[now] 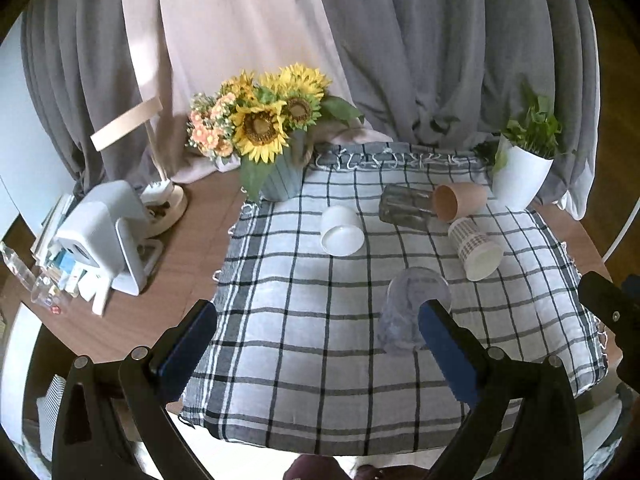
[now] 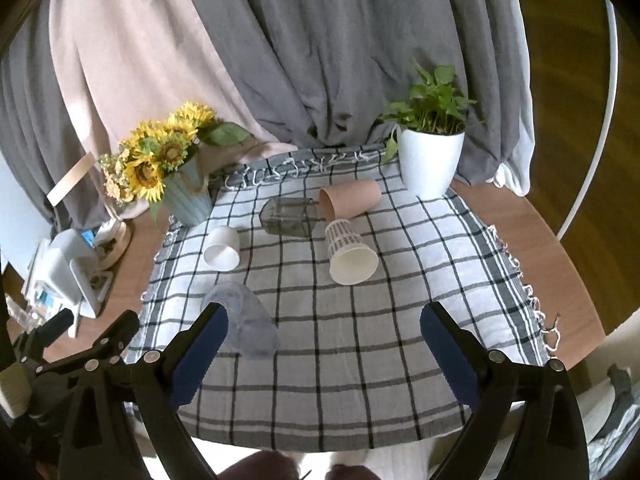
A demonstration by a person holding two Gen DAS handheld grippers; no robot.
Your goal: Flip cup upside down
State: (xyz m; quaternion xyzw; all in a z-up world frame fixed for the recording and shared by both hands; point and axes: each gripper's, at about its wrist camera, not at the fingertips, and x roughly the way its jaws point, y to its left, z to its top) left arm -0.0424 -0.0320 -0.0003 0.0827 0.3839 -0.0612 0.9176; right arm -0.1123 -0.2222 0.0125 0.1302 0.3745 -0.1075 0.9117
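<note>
Cups lie tipped across the checked grey-and-white cloth (image 2: pixel 360 340): from the left, a small white plastic cup (image 2: pixel 222 253), a clear thin plastic cup (image 2: pixel 244 322) nearest, a smoky glass tumbler (image 2: pixel 287 216), a patterned paper cup (image 2: pixel 349 251) and a tan paper cup (image 2: pixel 350 200). The left gripper (image 1: pixel 316 334) and right gripper (image 2: pixel 324 336) gape wide, holding nothing. The clear cup looks light, slick and easily crushed; I'd pinch its middle gently.

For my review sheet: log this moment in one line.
left gripper open | right gripper open | five cups lying on checked cloth | none held
</note>
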